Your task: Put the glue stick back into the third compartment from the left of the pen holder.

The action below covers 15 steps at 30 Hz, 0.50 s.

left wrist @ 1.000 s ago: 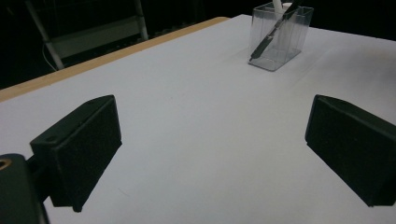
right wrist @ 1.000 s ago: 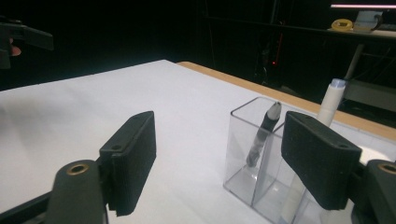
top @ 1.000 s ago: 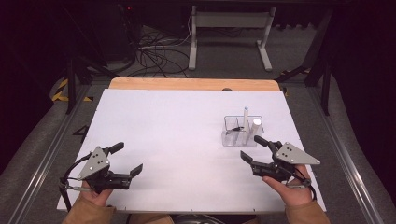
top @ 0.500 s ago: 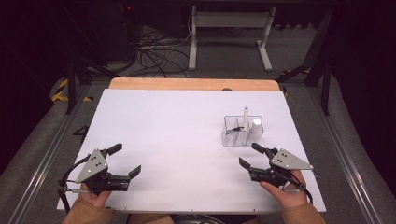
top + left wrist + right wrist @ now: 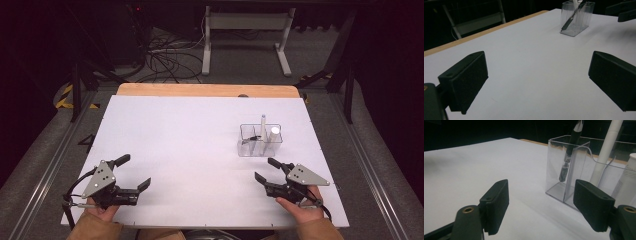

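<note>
The clear organizer (image 5: 260, 141) stands upright on the white table (image 5: 190, 150), toward the table's 2 o'clock sector. It holds a dark pen (image 5: 570, 152) in one compartment, a white stick (image 5: 605, 152) beside it, and a white cylinder (image 5: 274, 134). The right gripper (image 5: 270, 171) sits just at the organizer's 6 o'clock, apart from it, jaws parted with nothing between them. The left gripper (image 5: 134, 172) rests at the table's 7 o'clock, well apart from the organizer, jaws spread wide and empty over bare tabletop.
</note>
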Available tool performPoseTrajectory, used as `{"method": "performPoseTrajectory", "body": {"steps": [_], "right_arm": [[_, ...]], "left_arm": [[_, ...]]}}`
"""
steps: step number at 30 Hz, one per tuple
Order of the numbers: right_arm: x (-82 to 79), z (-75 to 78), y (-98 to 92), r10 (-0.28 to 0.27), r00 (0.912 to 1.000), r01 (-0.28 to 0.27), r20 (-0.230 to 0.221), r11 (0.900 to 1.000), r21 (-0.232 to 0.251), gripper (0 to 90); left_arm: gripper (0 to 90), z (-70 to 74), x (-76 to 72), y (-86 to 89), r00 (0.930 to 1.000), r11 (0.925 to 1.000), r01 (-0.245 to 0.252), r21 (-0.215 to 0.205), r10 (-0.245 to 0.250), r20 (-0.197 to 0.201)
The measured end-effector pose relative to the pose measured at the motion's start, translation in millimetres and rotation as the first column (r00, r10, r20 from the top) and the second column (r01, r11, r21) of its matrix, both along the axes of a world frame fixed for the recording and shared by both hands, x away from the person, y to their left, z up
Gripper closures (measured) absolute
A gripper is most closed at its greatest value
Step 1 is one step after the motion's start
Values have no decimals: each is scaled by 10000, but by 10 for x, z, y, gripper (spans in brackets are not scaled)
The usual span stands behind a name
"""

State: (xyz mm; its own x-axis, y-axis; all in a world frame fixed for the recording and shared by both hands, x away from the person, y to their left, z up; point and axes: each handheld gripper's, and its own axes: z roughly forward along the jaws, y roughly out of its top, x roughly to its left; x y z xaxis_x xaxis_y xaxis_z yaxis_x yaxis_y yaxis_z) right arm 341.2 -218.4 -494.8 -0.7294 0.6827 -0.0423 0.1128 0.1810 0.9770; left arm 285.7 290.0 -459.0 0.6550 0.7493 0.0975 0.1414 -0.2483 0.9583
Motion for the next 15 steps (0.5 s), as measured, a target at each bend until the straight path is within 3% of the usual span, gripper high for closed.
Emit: {"method": "performPoseTrajectory", "body": {"steps": [5,10,15], "right_arm": [[17,-7,0,26,10000,-25,20,9997,-246,289],[27,-1,-20,67,9996,-77,-268,9992,-404,275],[20,30,-5,105,9999,-110,-128,9991,-421,269]], "left_arm": [[32,-34,30,10,9998,9999,-51,-145,49,-167],[30,-41,16,-4,10000,10000,-60,60,60,0],[30,-51,15,10,9999,10000,-41,-36,41,-133]]}}
